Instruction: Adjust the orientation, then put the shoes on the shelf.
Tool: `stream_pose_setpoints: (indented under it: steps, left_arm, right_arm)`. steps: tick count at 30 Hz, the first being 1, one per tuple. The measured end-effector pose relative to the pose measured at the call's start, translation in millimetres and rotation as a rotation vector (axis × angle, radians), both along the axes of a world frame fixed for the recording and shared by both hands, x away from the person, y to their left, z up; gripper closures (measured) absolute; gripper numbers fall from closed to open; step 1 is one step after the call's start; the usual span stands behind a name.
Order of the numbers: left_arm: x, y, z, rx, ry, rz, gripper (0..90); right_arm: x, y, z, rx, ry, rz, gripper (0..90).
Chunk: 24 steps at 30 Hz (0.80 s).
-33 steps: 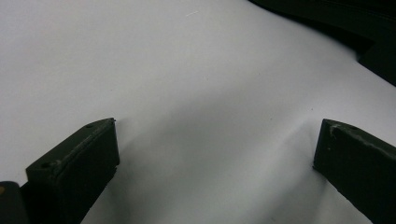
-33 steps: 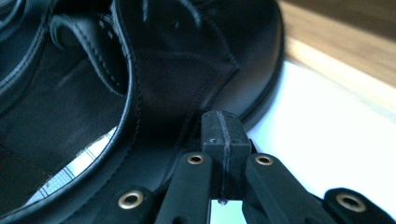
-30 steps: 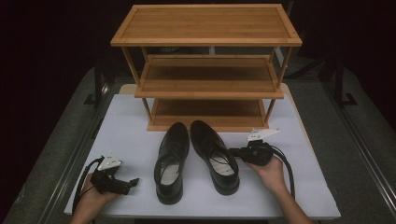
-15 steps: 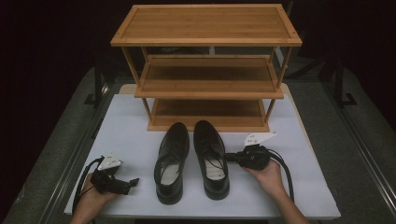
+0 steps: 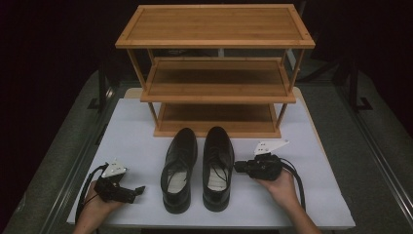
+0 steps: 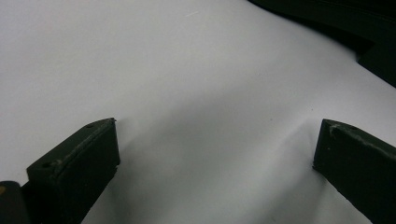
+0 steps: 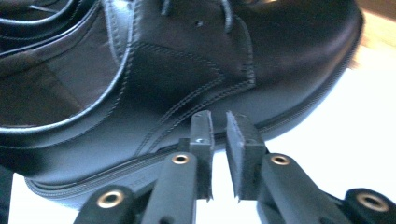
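Note:
Two black leather shoes stand side by side on the white table, toes toward the rack: the left shoe [image 5: 178, 168] and the right shoe [image 5: 217, 165]. My right gripper [image 5: 237, 167] lies level at the right shoe's outer side. In the right gripper view its jaws [image 7: 218, 126] have just been opening to a narrow gap. Nothing is between them, and the tips sit right at the shoe's side [image 7: 187, 70]. My left gripper [image 5: 139, 190] rests near the table's front left, apart from the shoes. Its jaws [image 6: 217, 135] stand wide open over bare table.
A three-tier wooden rack [image 5: 216, 92] stands at the back of the white table [image 5: 131, 131], its lowest shelf just beyond the shoe toes. Dark floor and metal rails flank the table on both sides.
The right shoe, angled with its heel out to the right, has swung straight and now stands parallel to the left shoe. The right gripper shifted slightly left. The left gripper stayed put.

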<state>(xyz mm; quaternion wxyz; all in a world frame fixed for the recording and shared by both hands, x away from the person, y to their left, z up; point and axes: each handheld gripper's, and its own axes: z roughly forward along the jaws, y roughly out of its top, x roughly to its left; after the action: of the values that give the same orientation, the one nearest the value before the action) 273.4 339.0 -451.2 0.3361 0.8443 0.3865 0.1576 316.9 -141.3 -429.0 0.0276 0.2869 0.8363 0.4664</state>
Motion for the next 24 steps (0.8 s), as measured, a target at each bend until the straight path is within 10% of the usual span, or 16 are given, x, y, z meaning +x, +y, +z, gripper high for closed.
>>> stream_pose_setpoints:
  steps: [10,24]
  left_arm:
    - [-0.3,3.2,5.9,-0.031,-0.011,0.004,7.1]
    - [7.7,-34.9,65.9,-0.147,-0.083,-0.103,7.3]
  right_arm:
    - [-0.4,-3.9,15.2,-0.009,-0.028,-0.119,43.2]
    - [-8.6,8.7,44.4,0.037,-0.053,-0.101,33.6]
